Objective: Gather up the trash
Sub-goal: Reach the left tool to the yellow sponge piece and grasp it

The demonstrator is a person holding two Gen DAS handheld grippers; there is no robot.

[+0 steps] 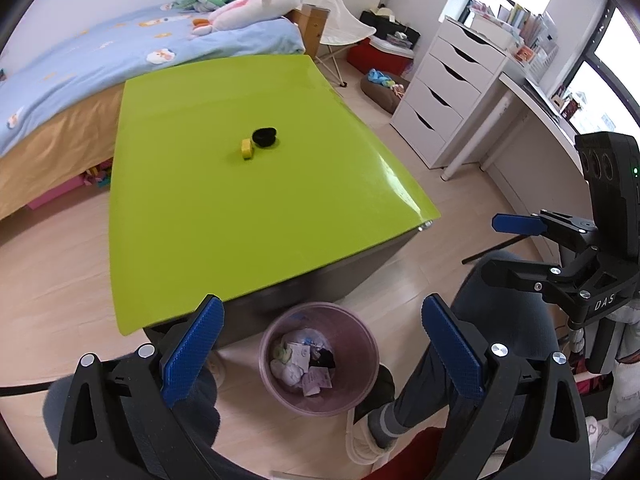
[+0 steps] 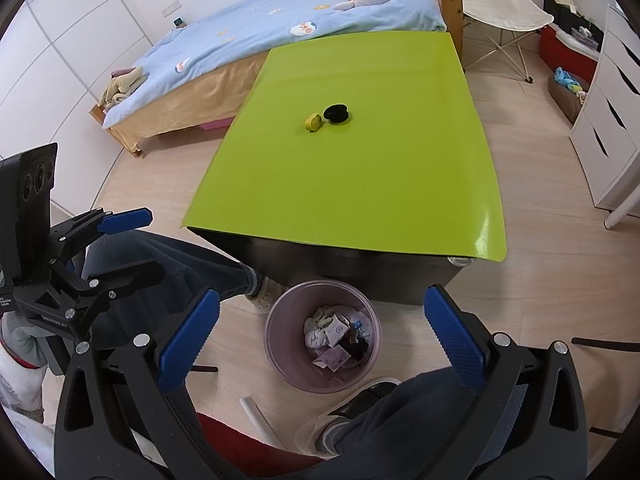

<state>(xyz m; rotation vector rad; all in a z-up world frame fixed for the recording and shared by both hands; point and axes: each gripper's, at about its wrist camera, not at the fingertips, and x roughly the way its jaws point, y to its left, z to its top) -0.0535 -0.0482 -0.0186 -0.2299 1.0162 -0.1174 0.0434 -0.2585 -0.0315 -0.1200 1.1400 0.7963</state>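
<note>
In the left wrist view, the left gripper (image 1: 322, 344) hung with its fingers spread wide and nothing between them, above the pink bin (image 1: 319, 360) on the floor just near of the green table (image 1: 256, 200). Crumpled trash (image 1: 304, 360) lay inside the bin. The right gripper (image 1: 490, 246) showed at the right, released.

In the right wrist view, the right gripper (image 2: 322, 340) also hung released and bare over the bin (image 2: 323, 346). A yellow item (image 2: 313, 121) and a black item (image 2: 337, 113) sat touching mid-table.

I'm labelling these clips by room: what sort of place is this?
Most likely a child's bedroom: a bed with a cartoon-print blue cover, plush toys heaped at its head, and a white drawer unit beside a desk by the window.
</note>
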